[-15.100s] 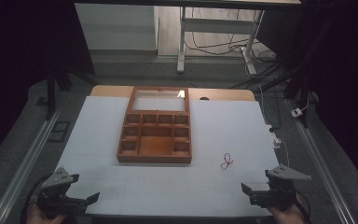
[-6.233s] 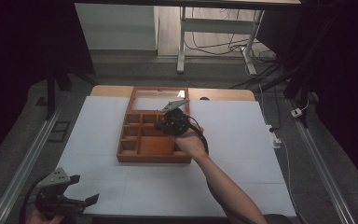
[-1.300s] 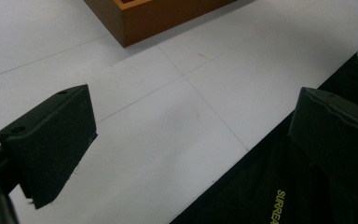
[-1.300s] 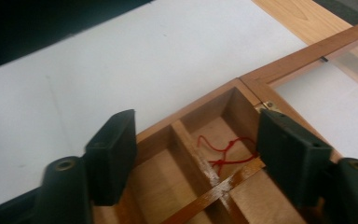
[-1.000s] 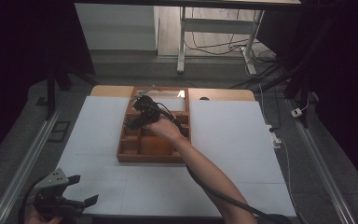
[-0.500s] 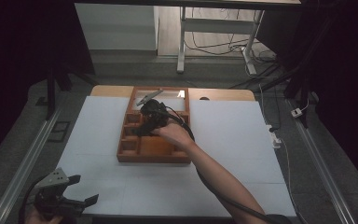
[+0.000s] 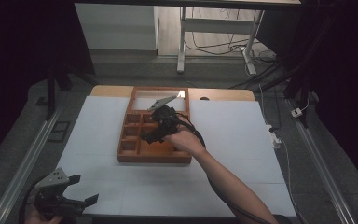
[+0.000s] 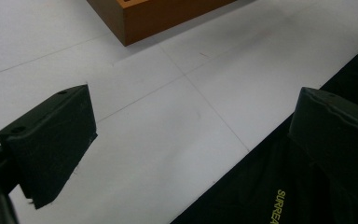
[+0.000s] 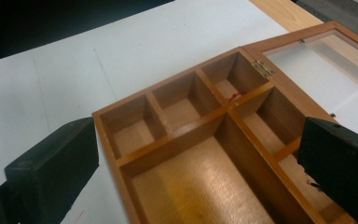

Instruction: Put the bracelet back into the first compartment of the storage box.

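An open wooden box (image 7: 154, 156) with several compartments stands mid-table, its glass lid (image 7: 144, 103) folded back flat. My right gripper (image 7: 151, 127) hovers over the box with its jaws wide apart and nothing between them. In the right gripper view (image 9: 196, 154) I look into the compartments (image 9: 205, 182). A small red thing (image 9: 233, 96) lies in the far small compartment next to the hinge (image 9: 262, 68). My left gripper (image 7: 83, 189) stays open and empty at the table's near left corner, above bare white tabletop (image 8: 191, 121).
A white sheet (image 7: 233, 126) covers the table, with a strip of bare wood (image 7: 223, 94) at the far edge. The box corner (image 8: 168, 18) is well ahead of the left gripper. Black cloth with yellow lettering (image 8: 279, 205) lies past the near table edge. Cables (image 7: 279, 140) hang off the right side.
The right gripper has drawn back from the box's far left compartments toward the middle. The red thing, on the table right of the box at first, is now in the box. The left gripper held still.
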### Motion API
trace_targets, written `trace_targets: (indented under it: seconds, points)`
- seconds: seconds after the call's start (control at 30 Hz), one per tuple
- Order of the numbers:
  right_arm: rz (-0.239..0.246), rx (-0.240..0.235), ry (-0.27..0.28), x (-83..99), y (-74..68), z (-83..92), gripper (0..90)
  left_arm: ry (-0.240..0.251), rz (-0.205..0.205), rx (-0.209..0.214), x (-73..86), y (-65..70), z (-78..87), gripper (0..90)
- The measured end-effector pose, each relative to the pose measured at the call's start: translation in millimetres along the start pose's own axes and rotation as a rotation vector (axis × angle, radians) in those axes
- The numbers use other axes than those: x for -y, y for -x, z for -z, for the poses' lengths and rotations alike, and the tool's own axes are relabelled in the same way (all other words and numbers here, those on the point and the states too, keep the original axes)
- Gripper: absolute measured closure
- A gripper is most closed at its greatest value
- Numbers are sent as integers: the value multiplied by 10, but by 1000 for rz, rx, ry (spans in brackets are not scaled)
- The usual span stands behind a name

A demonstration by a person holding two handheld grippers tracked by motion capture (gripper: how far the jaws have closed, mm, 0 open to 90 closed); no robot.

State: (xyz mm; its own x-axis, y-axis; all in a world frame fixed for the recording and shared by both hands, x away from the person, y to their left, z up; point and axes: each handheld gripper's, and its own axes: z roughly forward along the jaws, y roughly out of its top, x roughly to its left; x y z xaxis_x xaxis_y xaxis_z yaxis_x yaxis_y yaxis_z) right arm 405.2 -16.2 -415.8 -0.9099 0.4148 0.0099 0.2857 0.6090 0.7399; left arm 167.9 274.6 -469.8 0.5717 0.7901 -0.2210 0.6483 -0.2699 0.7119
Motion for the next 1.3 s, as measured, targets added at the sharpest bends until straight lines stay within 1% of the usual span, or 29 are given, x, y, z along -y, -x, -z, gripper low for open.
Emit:
trace_targets:
  seconds: [0.03, 0.07, 0.3, 0.33, 0.4, 0.43, 0.5, 0.6, 0.63, 0.73, 0.83, 1.07, 1.17, 1.3]
  points:
    - [6, 3, -19, 14, -2, 33, 0, 0, 0, -1, 0, 1, 0, 8]
    - [0, -2, -2, 40, -9, 43, 0, 0, 0, -1, -1, 1, 0, 8]
    - [3, 8, 8, 200, -19, 212, 0, -3, 2, -4, -3, -3, -2, 7]
    - [-7, 11, 15, 224, -26, 238, 0, -3, 3, -4, -3, -4, -2, 7]
    - [-7, 17, 22, 276, -28, 306, 0, -2, 3, -4, -3, -3, -1, 7]
    - [-18, 11, 36, 306, -34, 334, 0, -3, 4, -4, -3, -3, -2, 7]
    - [-28, 0, 43, 373, -33, 402, 0, -5, 6, -5, -4, -3, -5, 8]
    - [-44, 4, 52, 477, -35, 501, 0, -7, 8, -4, -6, -2, -9, 7]
    - [-42, 7, 55, 511, -30, 536, 0, -8, 8, -5, -7, -3, -9, 7]
    - [-57, 21, 59, 602, -37, 640, 0, -9, 7, -7, -7, -3, -10, 7]
    - [-46, 38, 57, 683, -46, 740, 0, -11, 7, -8, -8, -3, -12, 7]
    - [-57, 73, 67, 904, -103, 1012, 0, -19, 6, -10, -13, 0, -19, 7]
    - [-74, 92, 81, 1017, -123, 1146, 0, -23, 2, -14, -15, 6, -24, 8]
    - [-98, 126, 80, 1162, -148, 1327, 0, -27, -1, -16, -18, 7, -26, 8]
